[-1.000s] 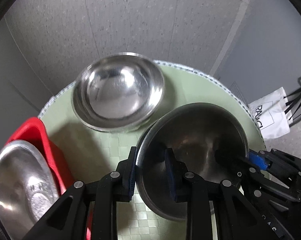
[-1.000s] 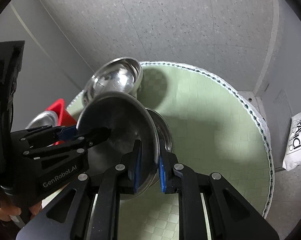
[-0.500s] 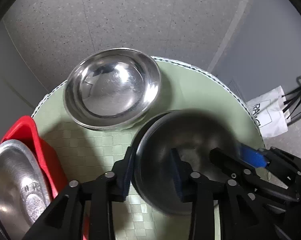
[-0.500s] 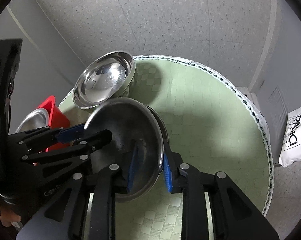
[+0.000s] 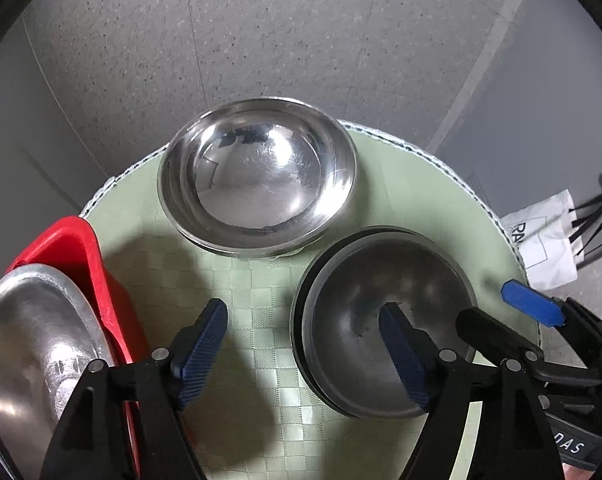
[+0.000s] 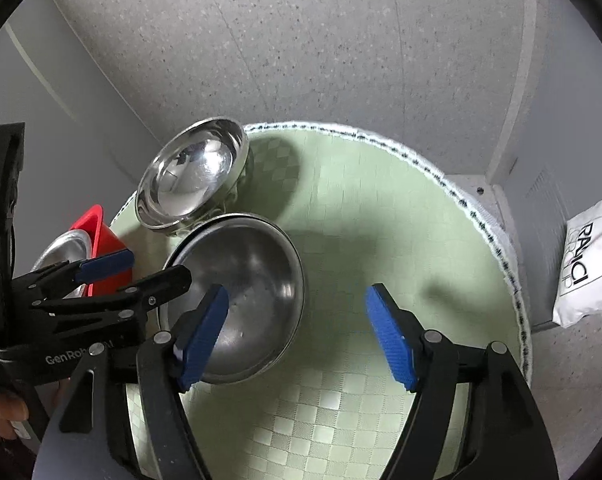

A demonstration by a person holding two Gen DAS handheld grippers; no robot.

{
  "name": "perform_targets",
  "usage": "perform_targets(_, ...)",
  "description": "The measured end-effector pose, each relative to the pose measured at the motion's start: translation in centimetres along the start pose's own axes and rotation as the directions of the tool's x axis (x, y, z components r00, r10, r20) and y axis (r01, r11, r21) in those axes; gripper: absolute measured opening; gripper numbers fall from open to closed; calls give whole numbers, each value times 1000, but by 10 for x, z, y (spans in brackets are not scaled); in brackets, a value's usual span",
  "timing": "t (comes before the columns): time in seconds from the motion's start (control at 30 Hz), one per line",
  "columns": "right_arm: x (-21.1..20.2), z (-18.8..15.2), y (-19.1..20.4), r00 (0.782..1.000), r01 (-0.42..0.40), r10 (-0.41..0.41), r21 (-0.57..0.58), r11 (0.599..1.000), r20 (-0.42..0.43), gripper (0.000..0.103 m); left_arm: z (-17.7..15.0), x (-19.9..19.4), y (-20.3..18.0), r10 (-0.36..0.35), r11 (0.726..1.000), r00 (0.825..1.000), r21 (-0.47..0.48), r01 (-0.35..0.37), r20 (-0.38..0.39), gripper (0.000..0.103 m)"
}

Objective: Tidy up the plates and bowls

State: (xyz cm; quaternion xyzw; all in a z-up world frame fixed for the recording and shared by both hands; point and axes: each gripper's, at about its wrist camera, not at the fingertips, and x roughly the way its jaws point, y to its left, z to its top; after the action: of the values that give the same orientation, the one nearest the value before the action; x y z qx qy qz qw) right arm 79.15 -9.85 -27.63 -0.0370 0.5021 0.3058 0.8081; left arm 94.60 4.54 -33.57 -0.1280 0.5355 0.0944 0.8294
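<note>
Your left gripper [image 5: 303,344] and right gripper [image 6: 297,330] have just been opening, and both now stand wide, holding nothing. The dark bowl [image 5: 385,320] sits between them on another one, near the table's [image 6: 381,220] left edge. That drop looks done. Next, go for the bowl [image 5: 25,340] in the red bin [image 5: 81,248]. The shiny bowl stack [image 5: 257,176] waits at the far edge.

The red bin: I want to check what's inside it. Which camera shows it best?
The left wrist view: the red bin sits at lower left with a steel dish lying in it. The right wrist view shows only a red corner, mostly hidden behind the left gripper.
</note>
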Motion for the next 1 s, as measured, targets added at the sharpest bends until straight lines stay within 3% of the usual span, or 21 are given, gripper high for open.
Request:
perform_targets(0.4,21,-7,-11,997,-45,48,50,998,-59,73,-5,22,0,15,1000,999,-14,-15,-50,74)
perform_targets(0.53,28,-12,-15,993,-87,93,77,993,-75,67,-4,28,-5,42,999,998,15,-41,-47,72)
perform_targets(0.6,29,-13,-17,989,-121,128,91,988,-74,58,-5,30,-7,10,1000,999,19,-9,-51,60)
perform_targets(0.63,30,-14,-16,985,-147,154,97,984,-78,53,-5,33,-8,-14,1000,998,15,15,-68,41)
perform_targets(0.67,30,-15,-16,982,-162,170,101,982,-77,40,-6,37,-10,-27,999,996,17,28,-91,32)
perform_targets(0.7,29,-15,-16,982,-167,175,100,981,-76,34,-6,40,-13,-8,999,995,32,11,-97,32)
perform_targets(0.77,29,-16,-15,982,-167,175,100,981,-78,34,-7,42,-17,21,998,996,60,-15,-85,33)
perform_targets(1.0,22,-17,-19,980,-177,185,113,978,-70,32,-7,35,-18,8,999,998,52,-5,-57,28)
